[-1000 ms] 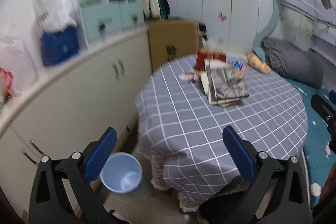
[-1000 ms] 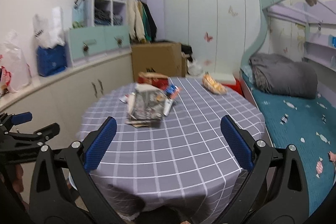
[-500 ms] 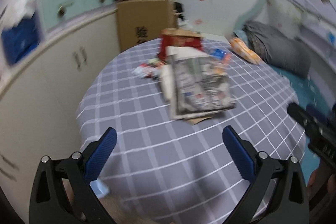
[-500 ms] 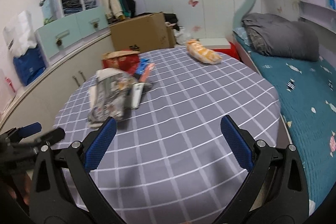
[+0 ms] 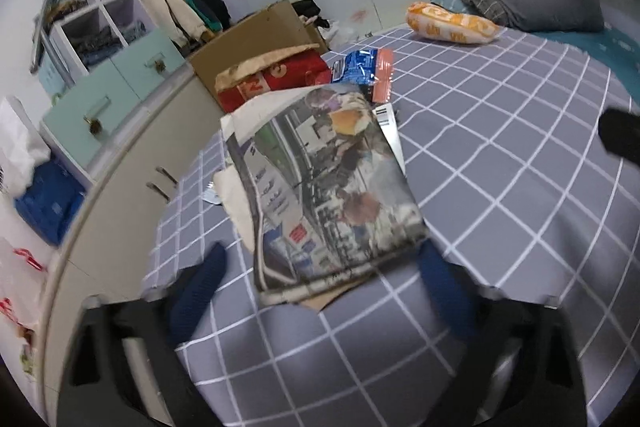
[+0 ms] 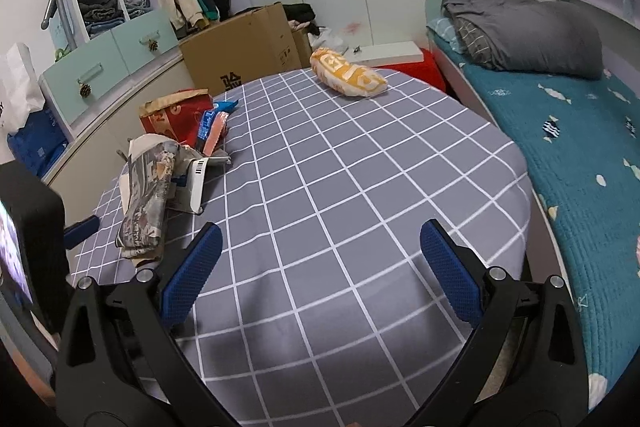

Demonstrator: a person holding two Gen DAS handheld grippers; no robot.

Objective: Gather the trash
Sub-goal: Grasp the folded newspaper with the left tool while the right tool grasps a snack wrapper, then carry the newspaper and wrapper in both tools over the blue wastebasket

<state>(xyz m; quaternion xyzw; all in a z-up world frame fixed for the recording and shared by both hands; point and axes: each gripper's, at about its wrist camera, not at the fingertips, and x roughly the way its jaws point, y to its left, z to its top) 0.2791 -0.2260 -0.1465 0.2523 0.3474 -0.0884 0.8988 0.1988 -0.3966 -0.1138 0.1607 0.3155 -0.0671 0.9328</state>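
A folded newspaper lies on the grey checked tablecloth on top of other papers. Behind it are a red bag and a blue and pink wrapper. An orange snack bag lies at the table's far side. My left gripper is open, its blue fingers either side of the newspaper's near end. My right gripper is open and empty above the tablecloth. The right wrist view also shows the newspaper, the red bag and the orange snack bag.
A cardboard box stands behind the table. A low cabinet with drawers and shelves runs along the left wall. A bed with a teal cover and a grey duvet lies on the right.
My left gripper has swung up from the floor bin and moved in over the table to the newspaper. My right gripper has moved forward and right over the table.
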